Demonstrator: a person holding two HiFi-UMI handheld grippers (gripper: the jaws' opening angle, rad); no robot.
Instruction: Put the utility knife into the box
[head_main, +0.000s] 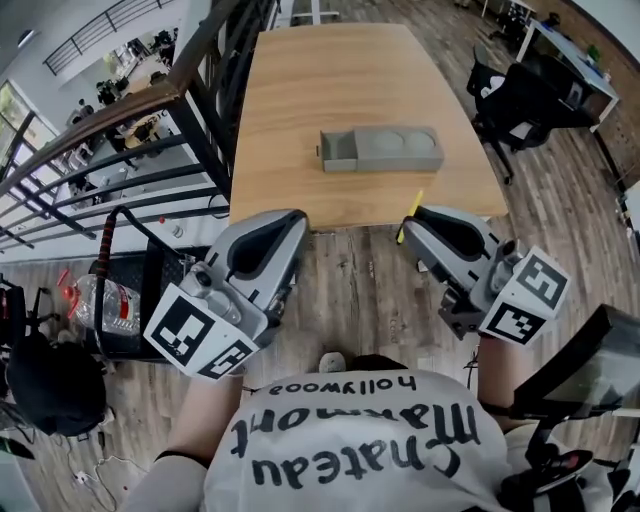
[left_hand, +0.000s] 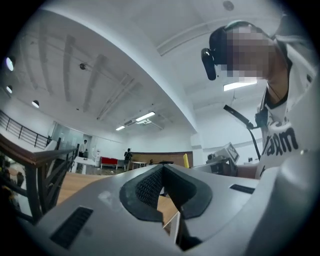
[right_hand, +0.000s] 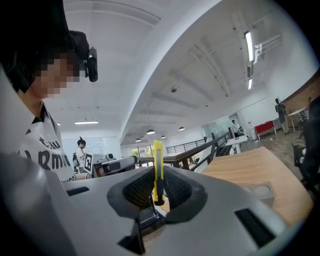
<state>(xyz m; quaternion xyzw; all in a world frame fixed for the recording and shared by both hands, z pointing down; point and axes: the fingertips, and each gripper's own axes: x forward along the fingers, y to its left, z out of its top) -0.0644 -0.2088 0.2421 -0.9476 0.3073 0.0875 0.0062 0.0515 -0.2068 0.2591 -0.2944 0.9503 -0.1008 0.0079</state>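
Observation:
A yellow utility knife (right_hand: 158, 170) stands upright between the pads of my right gripper (right_hand: 157, 192), which is shut on it. In the head view the knife (head_main: 411, 215) sticks out past the right gripper (head_main: 412, 228) at the near edge of the wooden table (head_main: 300, 110). A grey box (head_main: 381, 149) with its drawer pulled out to the left lies in the middle of the table, well beyond both grippers. My left gripper (head_main: 296, 222) hangs at the table's near left edge, its jaws closed together on nothing. The box (right_hand: 262, 191) shows low at the right in the right gripper view.
A dark metal railing (head_main: 150, 120) runs along the table's left side. Black office chairs (head_main: 515, 95) stand to the right of the table. A black crate with a plastic bottle (head_main: 100, 300) sits on the floor at the left. People stand far off in the room.

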